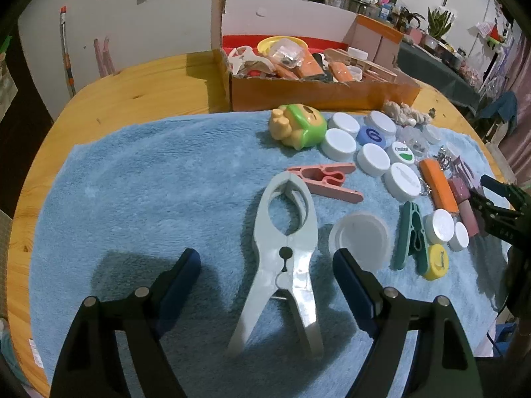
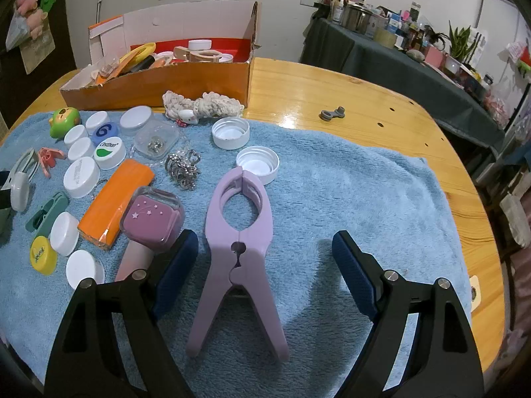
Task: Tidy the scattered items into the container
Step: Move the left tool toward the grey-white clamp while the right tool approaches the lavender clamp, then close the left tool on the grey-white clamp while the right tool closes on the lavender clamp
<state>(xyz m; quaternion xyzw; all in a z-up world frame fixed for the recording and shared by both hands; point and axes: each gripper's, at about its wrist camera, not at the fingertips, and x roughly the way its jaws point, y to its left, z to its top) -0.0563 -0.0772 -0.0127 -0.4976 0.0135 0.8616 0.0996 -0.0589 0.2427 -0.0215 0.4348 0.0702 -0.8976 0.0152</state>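
Observation:
My left gripper [image 1: 267,262] is open, its fingers on either side of a large grey clamp [image 1: 285,258] lying on the blue towel [image 1: 149,179]. My right gripper [image 2: 265,248] is open, its fingers on either side of a large lilac clamp [image 2: 237,252] on the same towel [image 2: 348,199]. The cardboard box [image 1: 318,93] at the table's far side holds several items; it also shows in the right wrist view [image 2: 159,83]. Scattered on the towel are white caps [image 1: 340,144], a pink clip [image 1: 325,180], a green clip [image 1: 411,235], an orange block [image 2: 116,199] and a green toy [image 1: 298,126].
A purple case [image 2: 152,219], key rings [image 2: 182,165], two open white lids [image 2: 257,162], a rope bundle [image 2: 202,104] and a yellow cap [image 2: 43,253] lie on the towel. A grey part [image 2: 332,112] sits on the bare wooden table [image 2: 365,99]. A cluttered dark table [image 2: 398,53] stands behind.

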